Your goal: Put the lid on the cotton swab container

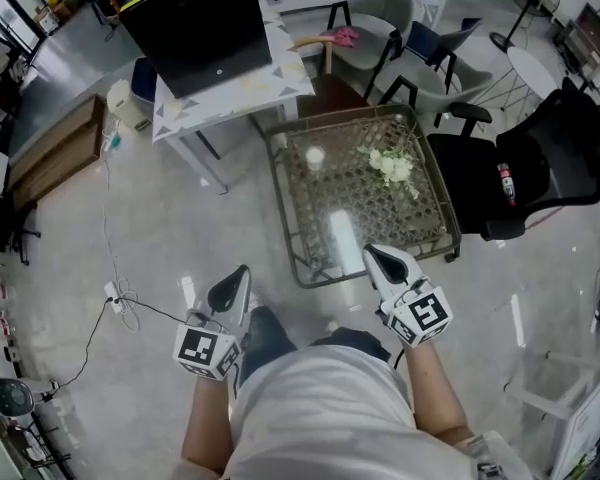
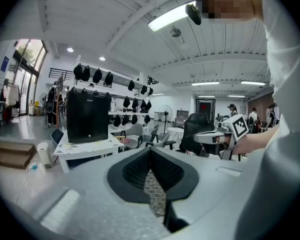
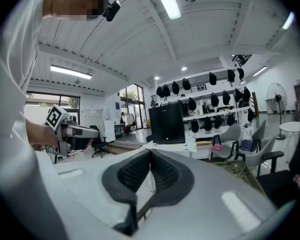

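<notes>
Standing on a pale, glossy floor, the person faces a cluttered room. At far left lies a wooden platform (image 1: 55, 153), and nearer the feet a power strip (image 1: 113, 293) with its cable trails across the floor. Beyond it a white bench (image 1: 280, 63) carries a black monitor (image 1: 195, 28). The left gripper (image 1: 242, 273) is held low beside the person's body, well short of anything on the benches. In its own view its jaws meet at the tips with nothing between them. Ahead, in the middle, stands a low glass-topped bench (image 1: 370, 218). The small white cotton swab container (image 1: 315, 158) stands upright on its far left part, too small to tell whether a lid sits on it. White flowers (image 1: 392, 166) lie near it, to its right and apart from it. The right gripper (image 1: 372, 253) hangs over the near edge of that bench, its jaws likewise pressed together and empty in its own view. At far right stands a black office chair (image 1: 540, 158).
</notes>
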